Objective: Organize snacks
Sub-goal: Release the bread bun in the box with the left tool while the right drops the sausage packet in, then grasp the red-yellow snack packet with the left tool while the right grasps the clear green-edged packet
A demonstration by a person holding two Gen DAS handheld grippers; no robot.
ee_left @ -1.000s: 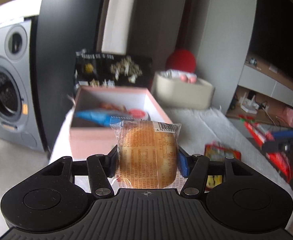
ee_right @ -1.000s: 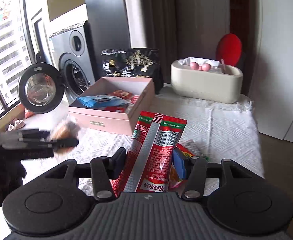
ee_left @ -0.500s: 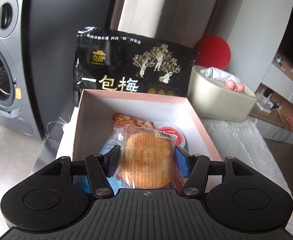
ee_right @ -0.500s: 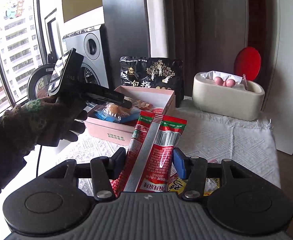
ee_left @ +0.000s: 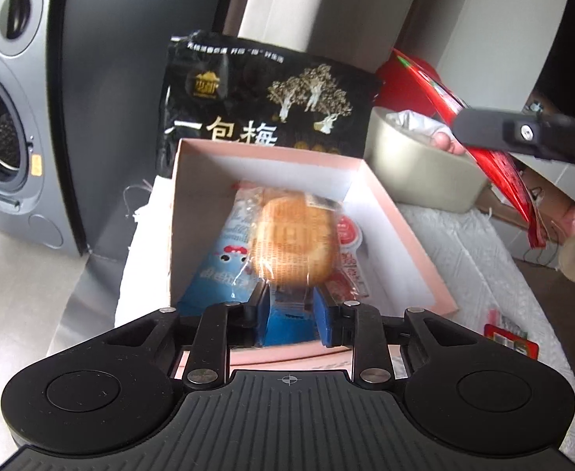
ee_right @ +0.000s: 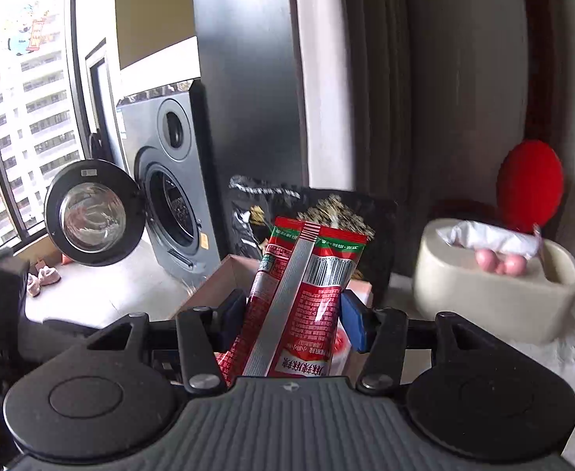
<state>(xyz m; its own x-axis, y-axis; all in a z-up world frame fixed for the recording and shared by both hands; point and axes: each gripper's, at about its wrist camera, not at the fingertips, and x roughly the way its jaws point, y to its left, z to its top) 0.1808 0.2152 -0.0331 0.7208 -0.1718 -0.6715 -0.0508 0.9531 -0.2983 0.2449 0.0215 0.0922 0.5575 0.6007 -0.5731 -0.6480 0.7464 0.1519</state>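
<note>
Left gripper (ee_left: 289,306) sits low at the near edge of the pink box (ee_left: 385,204), its jaws having just been closing to a narrow gap. The wrapped bun (ee_left: 293,247) is out beyond the tips, blurred, over the middle of the box. Only the near edge of its clear wrapper reaches between the blue pads, and I cannot tell whether they pinch it.

Right gripper (ee_right: 293,320) is clamped on a long red packet (ee_right: 307,294), one pad against each side, and the packet stands up and forward out of the jaws. From the left wrist view this gripper comes in from the right, above the cloth and beside the box's far right corner.

Under the bun, inside the box, a blue packet (ee_left: 224,271) lies on the left. A small red-lidded cup (ee_left: 348,231) lies on the right, with other red wrappers near it. The box rests on a white cloth (ee_left: 464,243), and a small red packet (ee_left: 511,337) lies on the cloth to the right, apart from the box.

Just behind the box a black bag (ee_left: 268,94) with white lettering stands upright. To its right is a cream tub (ee_right: 483,298) holding crumpled white paper and pink balls, with a round red shape (ee_right: 530,192) behind it. Far left stands a grey washing machine (ee_right: 170,196), its door swung open.
</note>
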